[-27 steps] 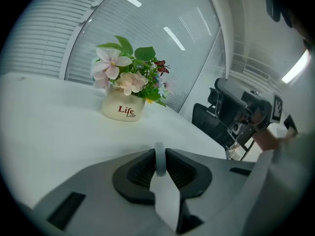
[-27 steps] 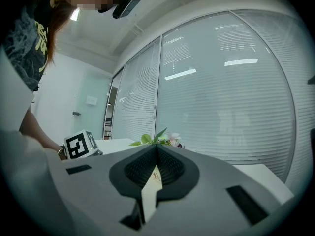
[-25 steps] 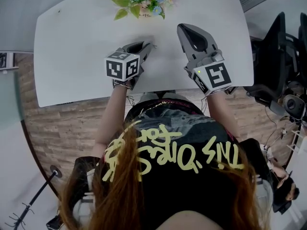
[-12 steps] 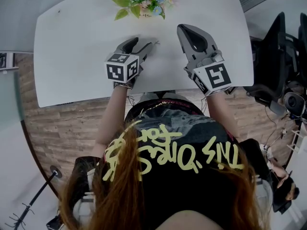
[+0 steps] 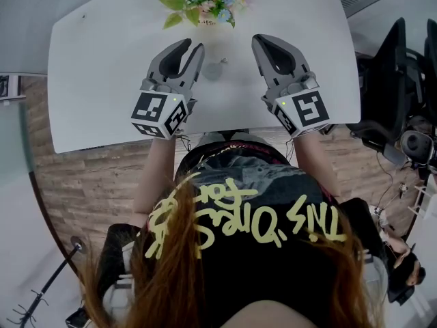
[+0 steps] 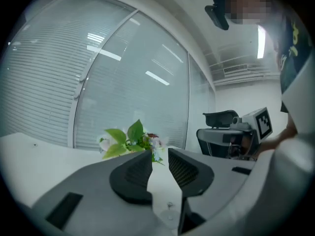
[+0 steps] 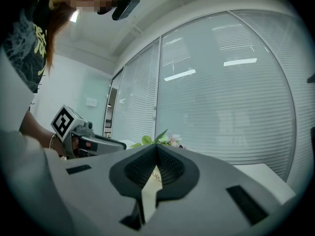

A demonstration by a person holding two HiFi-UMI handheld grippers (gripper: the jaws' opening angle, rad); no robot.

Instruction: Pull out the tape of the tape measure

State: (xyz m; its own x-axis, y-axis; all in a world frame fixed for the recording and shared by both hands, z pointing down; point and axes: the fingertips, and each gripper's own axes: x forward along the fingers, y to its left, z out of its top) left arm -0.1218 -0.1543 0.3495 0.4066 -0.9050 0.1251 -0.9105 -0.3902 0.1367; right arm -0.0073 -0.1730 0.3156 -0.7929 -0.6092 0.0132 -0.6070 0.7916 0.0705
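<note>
A small pale round object, probably the tape measure, lies on the white table with a tiny metal tab at its far edge. No pulled-out tape shows. My left gripper hovers above and just left of it. Its jaws have just been closing and stand a narrow gap apart with nothing between them. In the left gripper view the round object shows low down through the gap. My right gripper is held level to the right, shut and empty; in the right gripper view its pads meet.
A pot of flowers stands at the table's far edge, straight ahead of both grippers. A black office chair stands off the table's right end. The person's head and shoulders fill the lower half of the head view.
The left gripper, down at the round object a second ago, opened, let it go and rose off the table, turning level; its jaws narrowed again. The right gripper stayed still.
</note>
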